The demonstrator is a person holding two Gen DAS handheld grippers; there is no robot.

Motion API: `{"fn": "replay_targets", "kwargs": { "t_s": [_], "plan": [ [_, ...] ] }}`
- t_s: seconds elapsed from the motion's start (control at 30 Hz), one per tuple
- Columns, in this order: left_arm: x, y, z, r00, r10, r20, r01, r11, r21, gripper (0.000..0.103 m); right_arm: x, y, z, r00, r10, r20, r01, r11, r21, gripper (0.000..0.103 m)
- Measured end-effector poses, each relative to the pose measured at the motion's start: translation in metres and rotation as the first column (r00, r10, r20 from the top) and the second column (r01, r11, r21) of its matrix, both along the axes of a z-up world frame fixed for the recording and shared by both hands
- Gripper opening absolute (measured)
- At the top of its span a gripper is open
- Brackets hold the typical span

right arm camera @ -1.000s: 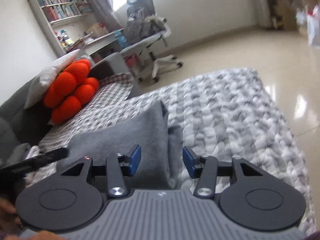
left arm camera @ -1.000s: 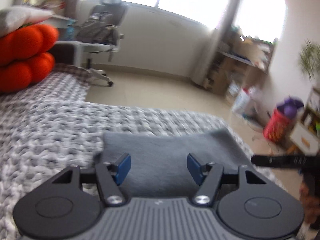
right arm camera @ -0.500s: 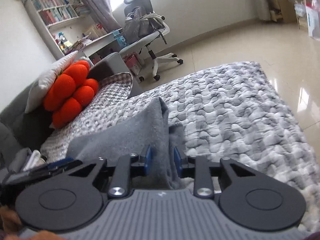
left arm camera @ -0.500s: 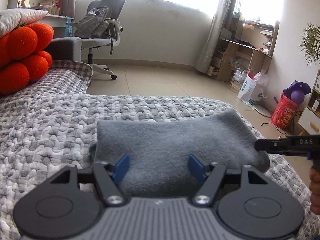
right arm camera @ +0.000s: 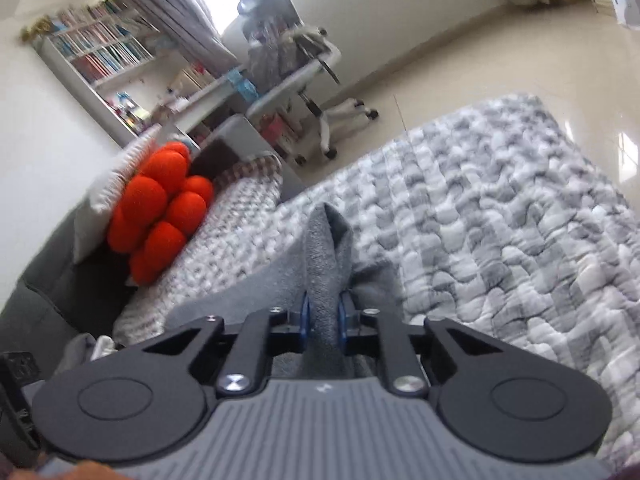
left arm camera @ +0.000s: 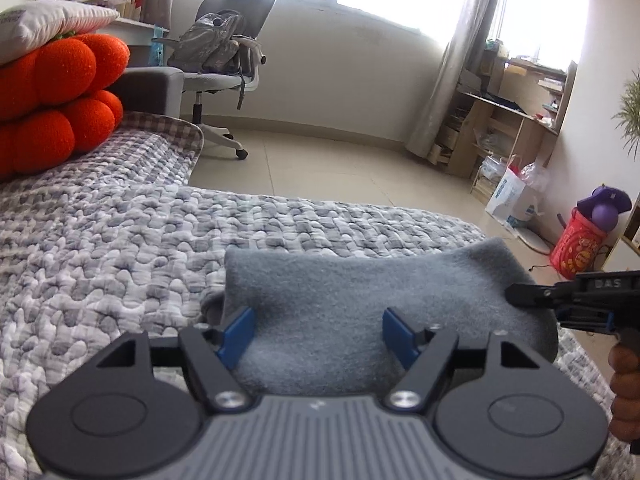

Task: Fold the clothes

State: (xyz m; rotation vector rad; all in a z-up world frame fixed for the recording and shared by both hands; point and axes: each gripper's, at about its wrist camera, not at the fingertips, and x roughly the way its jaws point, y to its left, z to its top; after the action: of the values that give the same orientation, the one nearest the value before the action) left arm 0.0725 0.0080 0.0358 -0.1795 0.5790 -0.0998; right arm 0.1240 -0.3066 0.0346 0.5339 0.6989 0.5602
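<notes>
A folded grey fleece garment [left arm camera: 360,292] lies on the quilted grey bedcover [left arm camera: 120,248]. My left gripper [left arm camera: 319,336] hovers over the garment's near edge. Its jaws are opening, and the blue pads [left arm camera: 236,336] stand wide on either side of the cloth without pressing it. At the right of the left wrist view, my right gripper [left arm camera: 520,295] reaches the garment's right end. In the right wrist view the right gripper [right arm camera: 323,316] is closing, its pads pinching a raised ridge of the grey garment [right arm camera: 326,248].
Orange round cushions [left arm camera: 52,108] and a white pillow [left arm camera: 44,26] sit at the bed's left end. An office chair [left arm camera: 224,64] with a backpack stands on the tiled floor beyond. Shelves, bags and a red bucket [left arm camera: 580,244] line the right wall. A hand [left arm camera: 624,392] shows at the right edge.
The right gripper's jaws closed onto a ridge of the grey garment, and the wrist rolled. The left jaws spread a little wider; the left view steadied.
</notes>
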Motion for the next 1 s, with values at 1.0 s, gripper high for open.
{"fn": "replay_targets", "kwargs": {
  "t_s": [1.0],
  "plan": [
    [-0.019, 0.07, 0.004, 0.987, 0.145, -0.072, -0.156, 0.968, -0.198, 0.046, -0.041, 0.04, 0.028, 0.947, -0.065, 0.314, 0.153, 0.952, -0.264, 0.041]
  ]
}}
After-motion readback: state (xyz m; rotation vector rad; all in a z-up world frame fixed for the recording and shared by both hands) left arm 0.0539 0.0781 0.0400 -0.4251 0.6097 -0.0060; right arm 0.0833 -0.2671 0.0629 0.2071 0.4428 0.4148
